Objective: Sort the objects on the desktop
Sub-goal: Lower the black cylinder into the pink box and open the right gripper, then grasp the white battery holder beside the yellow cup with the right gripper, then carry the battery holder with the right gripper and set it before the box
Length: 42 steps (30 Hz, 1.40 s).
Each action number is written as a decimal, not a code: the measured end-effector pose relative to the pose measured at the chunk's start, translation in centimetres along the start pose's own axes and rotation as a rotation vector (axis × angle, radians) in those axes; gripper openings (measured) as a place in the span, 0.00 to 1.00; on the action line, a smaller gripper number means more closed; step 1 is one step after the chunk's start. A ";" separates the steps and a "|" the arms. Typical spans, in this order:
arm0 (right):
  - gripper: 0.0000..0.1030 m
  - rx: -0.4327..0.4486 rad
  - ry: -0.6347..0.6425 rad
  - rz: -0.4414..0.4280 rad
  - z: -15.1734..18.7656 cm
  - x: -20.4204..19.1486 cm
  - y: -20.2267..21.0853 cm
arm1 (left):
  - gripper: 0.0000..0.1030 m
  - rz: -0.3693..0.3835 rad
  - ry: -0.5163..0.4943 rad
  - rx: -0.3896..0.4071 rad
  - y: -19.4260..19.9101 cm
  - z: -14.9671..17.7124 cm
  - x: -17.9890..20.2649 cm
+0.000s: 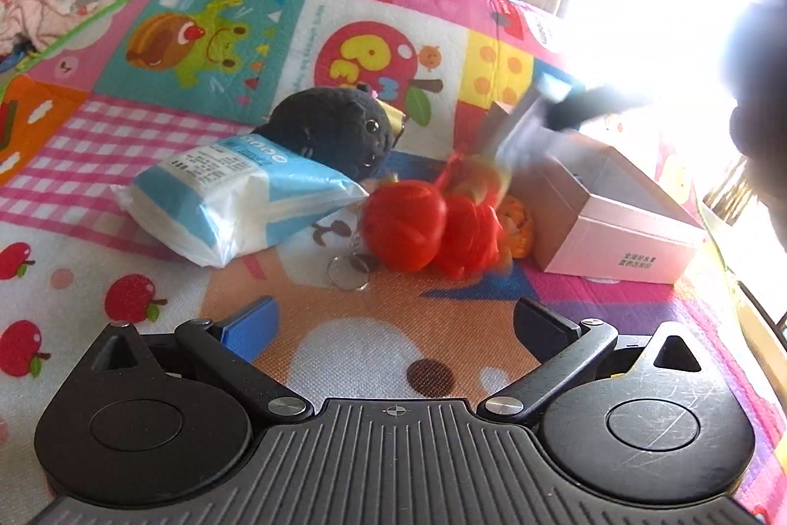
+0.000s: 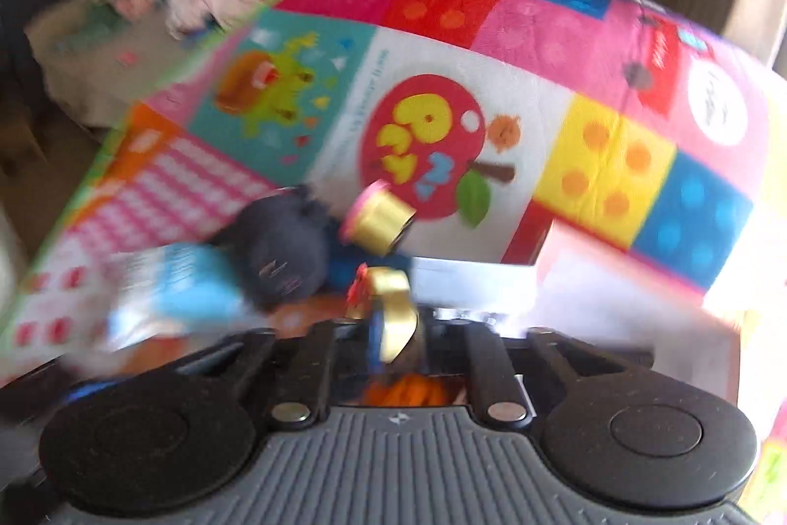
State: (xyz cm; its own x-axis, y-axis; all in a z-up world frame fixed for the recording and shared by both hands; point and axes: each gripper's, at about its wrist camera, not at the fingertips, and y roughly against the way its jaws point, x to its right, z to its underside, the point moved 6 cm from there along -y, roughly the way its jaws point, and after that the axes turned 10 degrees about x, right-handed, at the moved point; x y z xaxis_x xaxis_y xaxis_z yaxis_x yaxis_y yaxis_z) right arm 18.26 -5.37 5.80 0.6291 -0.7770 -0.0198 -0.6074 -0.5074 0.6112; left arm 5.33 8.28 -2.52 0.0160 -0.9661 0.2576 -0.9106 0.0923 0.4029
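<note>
The right gripper (image 2: 388,323) pinches a gold ribbon loop (image 2: 398,313) (blurred) beside the pink cardboard box (image 1: 615,230), while the left gripper (image 1: 393,328) hovers wide, holding nothing, above the colourful cartoon play mat (image 1: 344,353).

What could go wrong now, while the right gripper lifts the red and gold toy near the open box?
1. The right gripper is shut on only the gold loop of the red toy, which looks blurred; it may swing and slip out.
2. The hanging toy could catch the pink box wall.
3. The key ring might snag the tissue pack.
</note>
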 end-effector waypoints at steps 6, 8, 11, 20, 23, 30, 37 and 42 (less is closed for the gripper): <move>0.05 0.061 0.058 0.015 4.6 -0.5 5.4 | 1.00 -0.032 -0.046 -0.023 -0.5 0.1 0.5; 0.06 0.074 0.111 0.052 5.8 -1.0 5.6 | 1.00 -0.040 -0.068 -0.027 -0.6 0.0 0.8; 0.14 0.093 0.205 0.092 7.6 -1.7 5.2 | 1.00 -0.053 -0.104 -0.024 -0.7 -0.1 1.2; 0.39 0.222 0.568 0.217 10.2 -7.2 0.6 | 1.00 -0.198 -0.101 0.014 -0.7 -2.0 -0.3; 0.39 0.200 0.643 0.284 10.4 -7.5 -2.1 | 1.00 -0.275 -0.091 0.037 -0.5 -2.8 -1.7; 0.21 0.216 0.611 0.343 10.1 -6.8 -3.1 | 1.00 -0.268 -0.048 0.057 0.6 -3.9 -2.9; 0.20 0.230 0.424 0.207 10.5 -5.7 3.4 | 1.00 -0.202 -0.076 0.029 -0.1 -3.2 -0.7; 0.17 0.168 0.173 0.157 12.3 -1.7 8.0 | 1.00 -0.100 -0.178 0.003 -1.0 -2.3 3.0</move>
State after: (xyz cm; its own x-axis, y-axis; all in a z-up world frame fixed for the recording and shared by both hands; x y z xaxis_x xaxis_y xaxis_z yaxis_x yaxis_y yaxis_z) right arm 6.39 -12.68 1.00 0.5859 -0.7831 0.2085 -0.7666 -0.4522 0.4558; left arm 7.29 5.81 -0.10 0.0336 -0.9978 0.0566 -0.9094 -0.0070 0.4158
